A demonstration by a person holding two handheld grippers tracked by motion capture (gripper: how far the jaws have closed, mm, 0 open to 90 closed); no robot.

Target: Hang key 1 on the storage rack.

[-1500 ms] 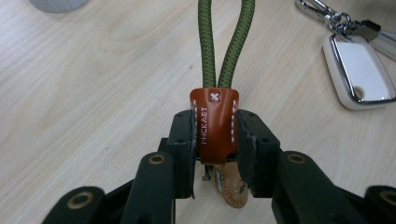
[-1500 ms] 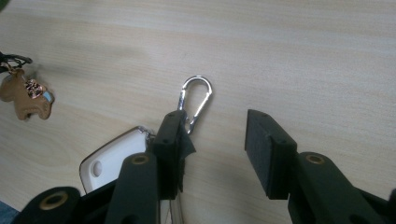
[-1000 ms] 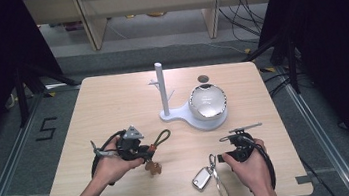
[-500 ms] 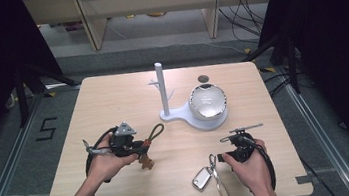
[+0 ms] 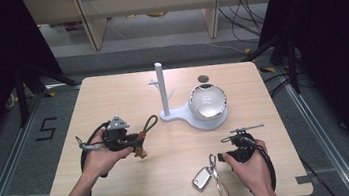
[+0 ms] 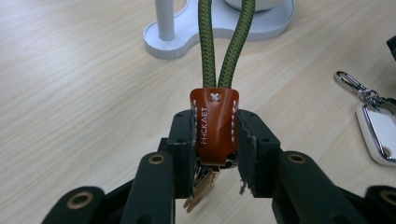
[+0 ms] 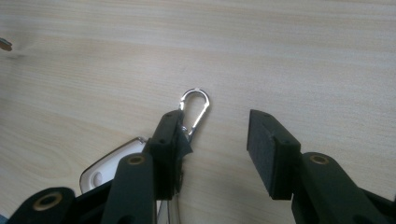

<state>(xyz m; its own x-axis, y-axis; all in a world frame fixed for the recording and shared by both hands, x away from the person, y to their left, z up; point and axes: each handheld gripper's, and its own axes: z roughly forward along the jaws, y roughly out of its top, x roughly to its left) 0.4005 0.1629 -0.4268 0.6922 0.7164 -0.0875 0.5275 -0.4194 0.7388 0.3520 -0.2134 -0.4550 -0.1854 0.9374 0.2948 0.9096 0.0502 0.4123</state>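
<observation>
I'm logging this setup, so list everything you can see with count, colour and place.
table: one, light wood, centre of the room.
stand: one, white post on a white base, middle of the table.
bowl: one, shiny silver, on the stand's base.
key strap: one, green cord loop with brown leather tab, between the left gripper's pads.
car key: one, white and silver, with a silver clip, near table edge by the right gripper.
left gripper: one, black, shut on the strap.
right gripper: one, black, open over the clip.
</observation>
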